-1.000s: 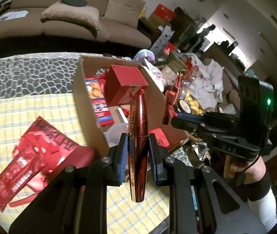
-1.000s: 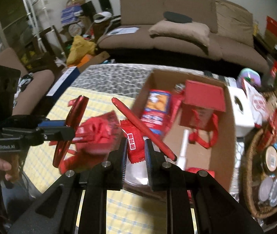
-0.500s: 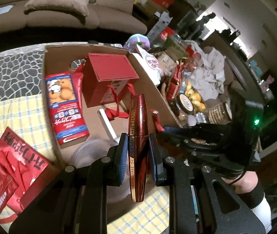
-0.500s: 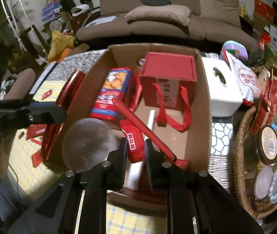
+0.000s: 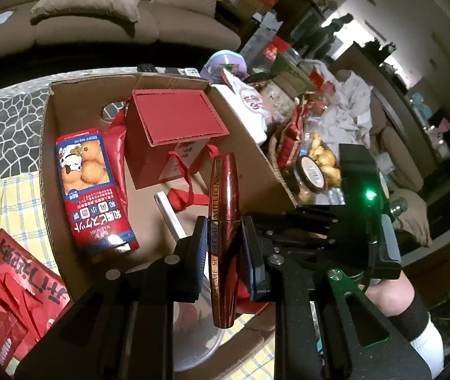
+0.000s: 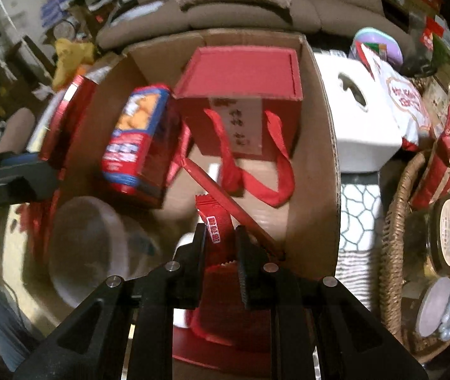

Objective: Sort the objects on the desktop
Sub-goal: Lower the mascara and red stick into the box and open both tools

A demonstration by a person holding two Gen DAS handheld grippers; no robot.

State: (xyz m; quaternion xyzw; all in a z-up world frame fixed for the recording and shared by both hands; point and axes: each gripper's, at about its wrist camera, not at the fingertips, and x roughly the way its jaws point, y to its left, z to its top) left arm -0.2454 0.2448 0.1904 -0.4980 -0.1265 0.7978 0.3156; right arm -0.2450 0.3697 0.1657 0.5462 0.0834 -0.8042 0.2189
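My left gripper [image 5: 224, 253] is shut on a dark red mascara tube [image 5: 225, 209] and holds it upright over the near edge of the open cardboard box [image 5: 250, 145]. My right gripper [image 6: 221, 247] is shut on a small red snack packet [image 6: 217, 228], together with a thin red stick [image 6: 225, 196] that slants up to the left, above the box [image 6: 313, 158]. Inside the box lie a red gift box with ribbon handles [image 5: 174, 133], a blue and red biscuit pack [image 5: 89, 186], a white stick [image 5: 169, 212] and a clear round lid [image 6: 92, 250].
Red paper packets [image 5: 13, 288] lie on the yellow checked cloth [image 5: 3, 202] left of the box. A white tissue box [image 6: 361, 120] and a wicker basket [image 6: 396, 221] with jars and snacks stand to the right. A sofa [image 5: 98, 15] is behind.
Both grippers have moved forward and down over the box with their loads still held. The box contents now fill both views.
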